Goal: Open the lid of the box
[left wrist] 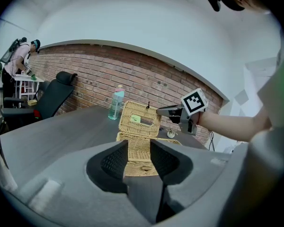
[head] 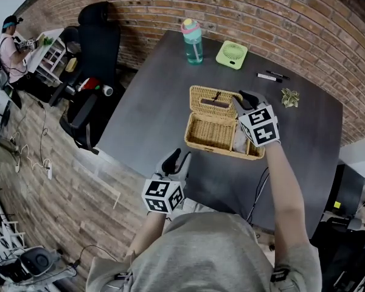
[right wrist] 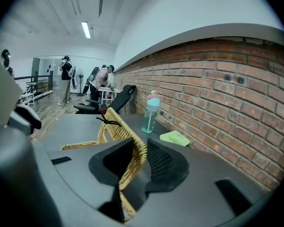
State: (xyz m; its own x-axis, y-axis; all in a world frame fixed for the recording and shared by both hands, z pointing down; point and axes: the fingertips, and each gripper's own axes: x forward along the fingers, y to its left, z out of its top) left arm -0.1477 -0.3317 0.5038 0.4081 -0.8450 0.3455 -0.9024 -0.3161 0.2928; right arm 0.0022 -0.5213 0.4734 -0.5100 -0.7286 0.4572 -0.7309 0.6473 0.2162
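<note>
Right gripper (head: 238, 100) is clamped on the lid (head: 212, 98) of the box (head: 201, 140), its jaws pinching the woven rim at the lid's right-hand end. In the right gripper view (right wrist: 139, 148) the lid (right wrist: 114, 126) runs edge-on between the two dark pads and curves up and away to the left.

The box sits near the middle of a dark grey table (head: 149, 105). Its long axis runs left to right in the head view, dipping slightly toward the right, and its open mouth faces up. The lid is hinged along the far long side and stands raised, roughly upright, with its inner face turned toward the person.

Box and lid are both pale yellow wicker. A black cord loop (head: 217, 95) sits at the lid's free edge, and in the left gripper view a small pale green label (left wrist: 135, 119) shows on the lid's (left wrist: 146, 113) inner face.

Left gripper (head: 177, 160) hovers over the table's near edge, well apart from the box, with its jaws apart and gripping nothing; its own view (left wrist: 139, 152) looks between them at the box's (left wrist: 139, 156) front wall.

Beyond the box stand a bottle (head: 193, 41) and a small green fan (head: 232, 55), near a brick wall (head: 243, 11).
</note>
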